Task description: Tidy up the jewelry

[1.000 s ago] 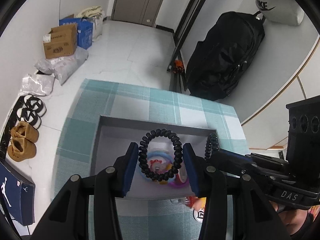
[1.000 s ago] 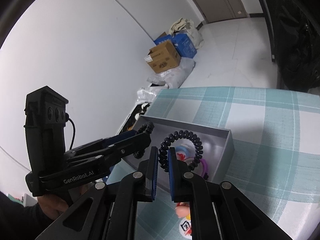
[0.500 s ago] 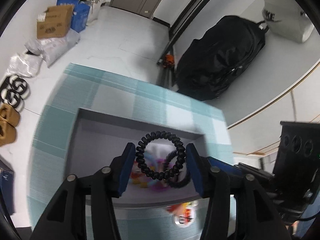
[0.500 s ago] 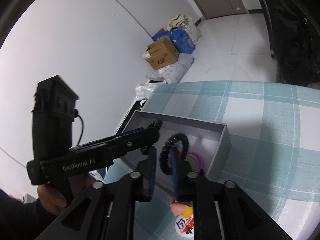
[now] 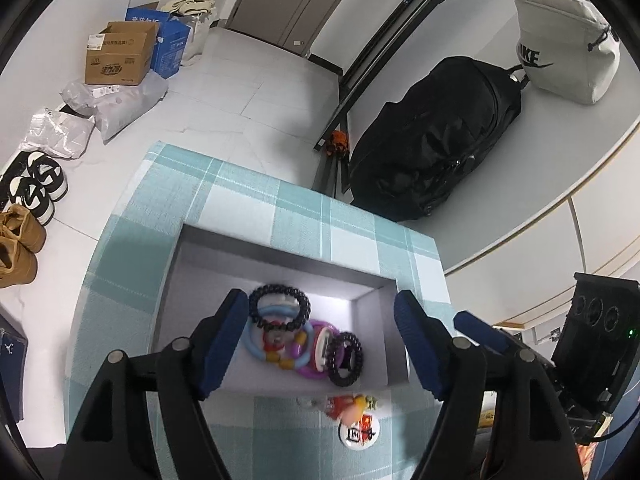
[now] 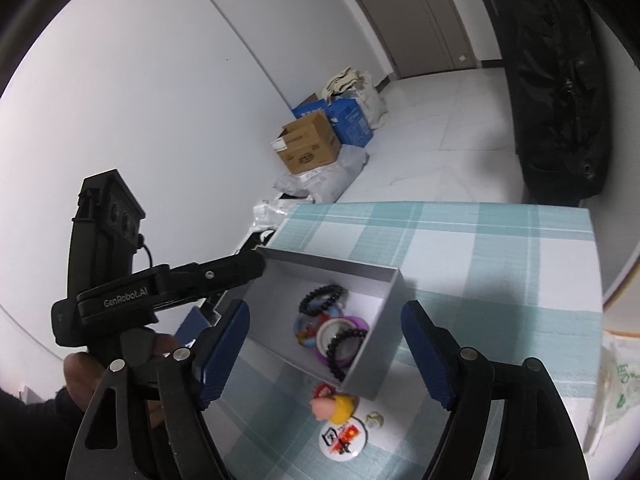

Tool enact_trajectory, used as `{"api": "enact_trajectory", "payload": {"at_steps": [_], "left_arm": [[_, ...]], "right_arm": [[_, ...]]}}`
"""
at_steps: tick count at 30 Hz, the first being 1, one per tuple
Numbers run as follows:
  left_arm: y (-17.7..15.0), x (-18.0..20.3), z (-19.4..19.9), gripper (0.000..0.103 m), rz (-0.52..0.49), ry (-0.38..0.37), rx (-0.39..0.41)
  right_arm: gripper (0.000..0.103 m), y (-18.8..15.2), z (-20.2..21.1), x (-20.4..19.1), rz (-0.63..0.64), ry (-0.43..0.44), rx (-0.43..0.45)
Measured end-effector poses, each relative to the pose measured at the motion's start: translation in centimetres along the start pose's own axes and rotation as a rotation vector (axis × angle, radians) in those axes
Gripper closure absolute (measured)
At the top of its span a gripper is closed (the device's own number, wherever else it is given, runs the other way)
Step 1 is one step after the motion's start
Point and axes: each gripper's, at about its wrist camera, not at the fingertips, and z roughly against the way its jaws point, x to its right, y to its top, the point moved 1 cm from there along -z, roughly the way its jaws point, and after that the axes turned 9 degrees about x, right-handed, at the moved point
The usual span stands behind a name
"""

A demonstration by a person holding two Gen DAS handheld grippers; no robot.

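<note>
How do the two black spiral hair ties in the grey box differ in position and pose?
The far hair tie lies on top of the light blue ring, nearer the far wall of the grey box. The near hair tie lies beside the purple ring, close to the box's near edge and right wall. The far one looks larger in this view. Both are black coils, released; neither is held.

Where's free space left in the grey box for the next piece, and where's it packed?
Free: the grey box floor along its far wall and far-left corner, behind the upper black coil tie. Crowded: the near-right part, where the blue ring, purple ring and second black coil tie overlap. Outside, the round badge sits by the near wall.
</note>
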Motion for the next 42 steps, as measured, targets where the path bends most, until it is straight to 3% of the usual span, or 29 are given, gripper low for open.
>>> {"api": "enact_trajectory", "payload": {"at_steps": [4,11,17,22,29,34,39,42], "left_arm": [[-0.6,0.4,0.7,0.032,0.001,-0.013,-0.016],[-2.2,1.9,2.8,0.032,-0.087,-0.003,0.028],[-4.3,1.7,3.1,0.032,-0.046,-0.055,-0.028],[-5.8,2.1,3.6,0.032,-0.079,-0.046,-0.057],[-7.3,1.8,2.5,0.032,-0.084,-0.007,-0.144],[-8.2,1.0,2.8,0.032,-0.100,0.049,-0.148],[-8.1,-0.2,3.2,0.032,-0.060,0.071,-0.159],[-7.7,-0.5,3.6,0.032,-0.042,0.073,-0.139]], "right_arm": [[0.017,-0.5,1.0,0.1,0.000,-0.038,0.014],[0.009,-1.7,3.2,0.8,-0.004,-0.112,0.036],[0.008,-3.6,3.6,0.3,0.062,-0.153,-0.024],[0.005,-5.0,3.3,0.1,0.104,-0.198,-0.075],[0.005,-7.8,2.0,0.0,0.173,-0.236,-0.194],[0.006,-9.9,1.1,-1.0,0.219,-0.230,-0.261],[0.006,-10.5,0.4,-1.3,0.204,-0.252,-0.239],[0.018,-10.7,-0.6,-1.9,0.218,-0.264,-0.250]]}}
